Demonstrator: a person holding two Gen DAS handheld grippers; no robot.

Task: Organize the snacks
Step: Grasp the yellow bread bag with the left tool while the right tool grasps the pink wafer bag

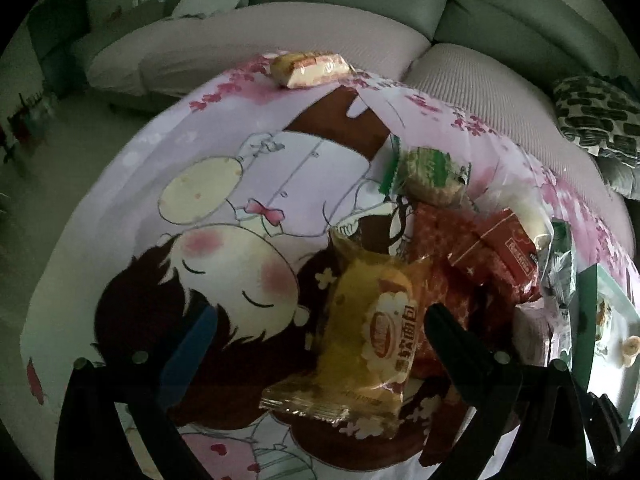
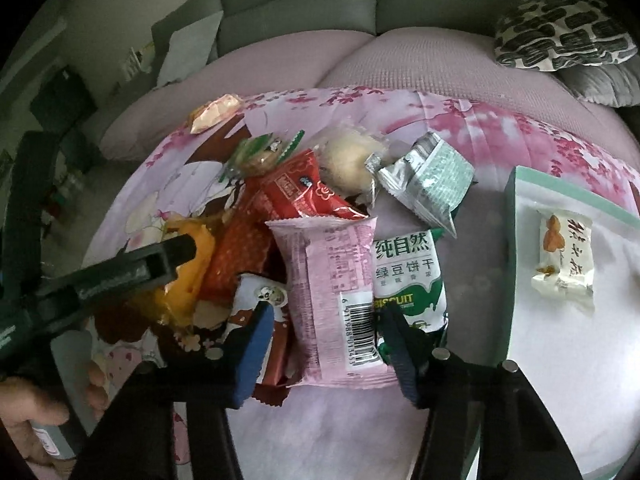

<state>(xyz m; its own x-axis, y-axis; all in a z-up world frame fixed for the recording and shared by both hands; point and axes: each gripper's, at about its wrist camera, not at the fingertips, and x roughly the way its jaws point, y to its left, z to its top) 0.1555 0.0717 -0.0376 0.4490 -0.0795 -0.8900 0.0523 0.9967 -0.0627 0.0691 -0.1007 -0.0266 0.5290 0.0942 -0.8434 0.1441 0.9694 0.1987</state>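
Observation:
A heap of snack packets lies on a table with a pink cartoon cloth point(image 2: 460, 112). My right gripper point(image 2: 326, 326) has its blue pads against the long edges of a pink packet point(image 2: 328, 280), barcode side up, and is shut on it. Beside it lie a green biscuit packet point(image 2: 408, 276), red packets point(image 2: 304, 192) and a silver-green packet point(image 2: 428, 176). My left gripper point(image 1: 316, 320) stands open astride a yellow bread packet point(image 1: 372, 320), its pads apart from it; one of its fingers point(image 2: 160, 264) shows over that packet point(image 2: 192, 280) in the right wrist view.
A white tray with a green rim point(image 2: 510, 240) at the right holds a cream nut-snack packet point(image 2: 564, 256). A golden packet point(image 1: 308, 70) lies alone at the table's far edge. A sofa point(image 2: 360, 60) runs behind, with a patterned cushion point(image 2: 560, 32). A person's hand point(image 2: 40, 412) is at lower left.

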